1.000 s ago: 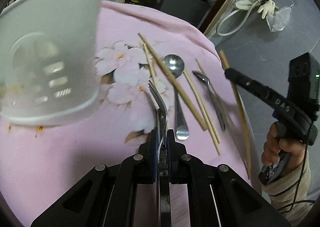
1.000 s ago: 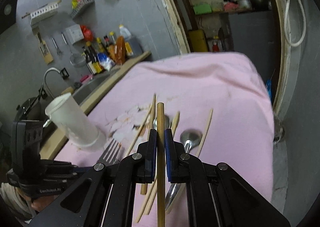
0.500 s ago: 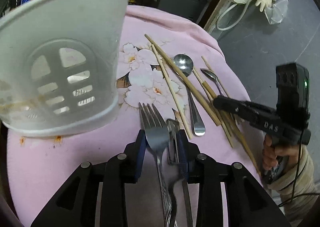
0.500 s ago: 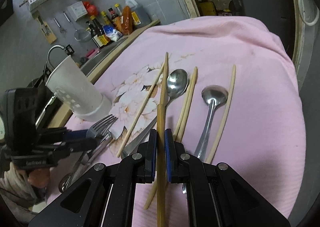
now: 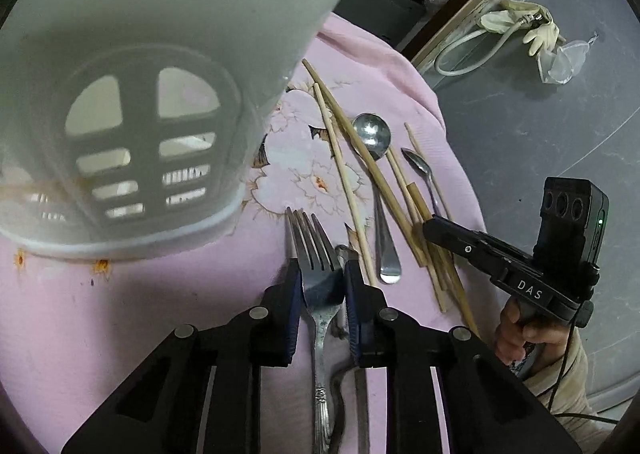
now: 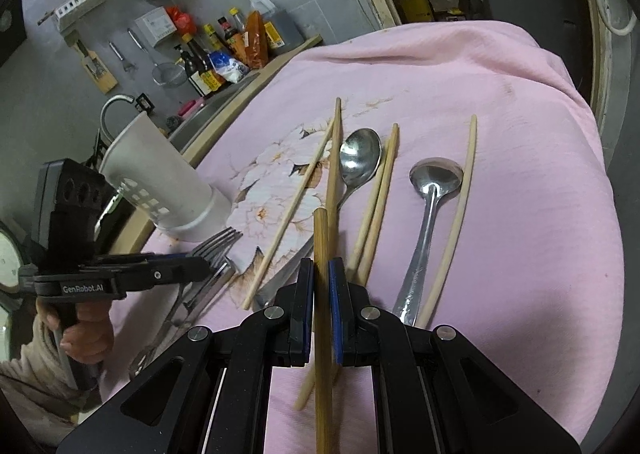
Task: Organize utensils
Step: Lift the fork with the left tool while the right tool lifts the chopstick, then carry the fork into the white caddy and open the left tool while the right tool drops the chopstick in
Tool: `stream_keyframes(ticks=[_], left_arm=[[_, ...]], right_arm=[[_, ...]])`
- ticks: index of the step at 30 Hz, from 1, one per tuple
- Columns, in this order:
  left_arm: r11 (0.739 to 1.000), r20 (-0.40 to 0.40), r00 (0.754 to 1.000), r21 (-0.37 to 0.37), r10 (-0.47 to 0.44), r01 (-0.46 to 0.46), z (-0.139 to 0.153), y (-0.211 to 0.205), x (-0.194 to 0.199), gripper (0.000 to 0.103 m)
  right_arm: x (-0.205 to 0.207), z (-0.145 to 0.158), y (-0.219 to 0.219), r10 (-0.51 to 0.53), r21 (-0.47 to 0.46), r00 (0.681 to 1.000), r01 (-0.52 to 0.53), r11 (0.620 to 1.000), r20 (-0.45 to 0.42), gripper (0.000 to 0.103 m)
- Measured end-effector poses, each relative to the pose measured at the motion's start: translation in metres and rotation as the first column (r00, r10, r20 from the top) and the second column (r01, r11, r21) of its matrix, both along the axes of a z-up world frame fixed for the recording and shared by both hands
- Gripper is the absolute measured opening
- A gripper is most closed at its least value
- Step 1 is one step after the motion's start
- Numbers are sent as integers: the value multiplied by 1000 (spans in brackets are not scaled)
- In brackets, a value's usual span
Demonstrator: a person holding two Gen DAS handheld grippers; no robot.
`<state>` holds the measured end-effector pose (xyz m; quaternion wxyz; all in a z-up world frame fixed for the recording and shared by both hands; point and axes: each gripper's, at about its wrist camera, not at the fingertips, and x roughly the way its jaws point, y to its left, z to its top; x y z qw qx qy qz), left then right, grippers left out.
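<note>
Pink floral cloth (image 6: 500,101) covers the counter; sauce bottles (image 6: 224,49) are lined up along the grey wall beyond. Pick-up step is judged in hand. Left claw (image 5: 319,274), jaws just narrowed, brackets the fork (image 5: 316,266); grip can't be confirmed. Right claw (image 6: 320,294) is clamped on a brown chopstick (image 6: 322,334). Both are next to be carried to the white holder (image 6: 160,181) at the counter's left edge; spoons and chopsticks remain mid-cloth.

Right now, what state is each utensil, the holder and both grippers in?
Left gripper: jaws just closing, steel fork between them.
Steel fork: flat on the pink cloth, tines toward the holder.
Right gripper: shut on a dark wooden chopstick.
White slotted utensil holder: upright, nothing seen inside.
Two steel spoons: lying bowl-up.
Pale chopsticks: loose on cloth.
</note>
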<state>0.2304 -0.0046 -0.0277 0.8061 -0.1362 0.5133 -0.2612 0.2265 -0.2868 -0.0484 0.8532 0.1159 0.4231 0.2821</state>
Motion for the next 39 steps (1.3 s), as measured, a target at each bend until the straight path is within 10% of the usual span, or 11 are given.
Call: stream_keyframes(ticks=[20,34,39], left_arm=[[997,268,962,42,46,-60,21,5,-65,16],[957,635,744,22,209,-288,57,5,-114,14],[954,634,740,11,225,-300,54,11,-114,1]], right_arm=[[-35,22,7,-25,41,996,21,999,87,6],[-83,81,46,-52,83,882,14,996,468,6],[-86,94,68,-37,86,840,-12,996,542,6]])
